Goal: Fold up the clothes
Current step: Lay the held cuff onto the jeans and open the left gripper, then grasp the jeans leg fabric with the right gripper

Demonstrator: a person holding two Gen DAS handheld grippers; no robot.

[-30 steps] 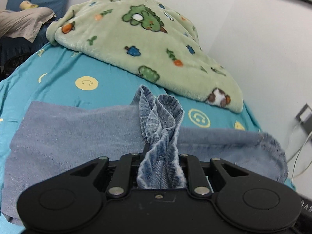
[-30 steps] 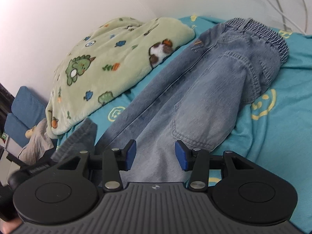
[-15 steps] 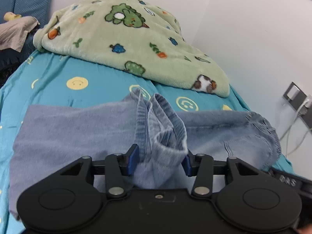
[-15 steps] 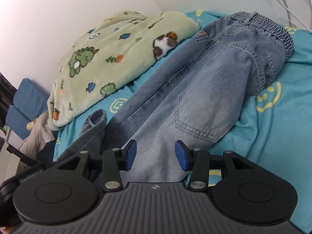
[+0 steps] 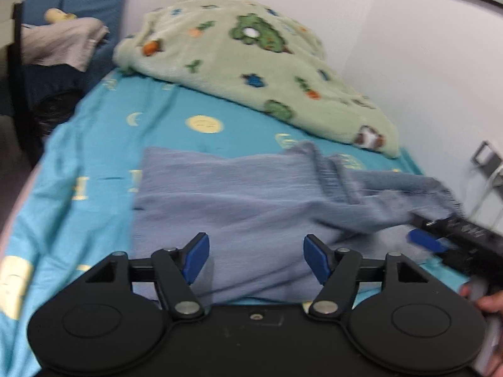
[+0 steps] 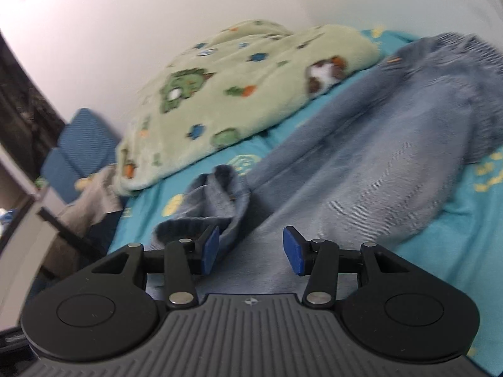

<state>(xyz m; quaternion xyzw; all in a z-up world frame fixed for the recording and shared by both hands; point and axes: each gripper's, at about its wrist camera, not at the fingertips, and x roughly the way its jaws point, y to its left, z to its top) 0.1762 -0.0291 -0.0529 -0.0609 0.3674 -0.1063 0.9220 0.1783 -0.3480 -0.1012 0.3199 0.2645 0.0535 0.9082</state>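
My left gripper (image 5: pixel 256 259) and right gripper (image 6: pixel 250 248) hover wide apart, holding nothing, over jeans (image 6: pixel 361 172) folded once on the bed (image 5: pixel 94 169); I judge further folds remain.

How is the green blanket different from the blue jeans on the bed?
The blanket is pale green with cartoon animals; the jeans are plain faded blue. The blanket looks fluffy and is heaped by the wall; the jeans look thinner and lie mostly flat. Both rest on the teal sheet.
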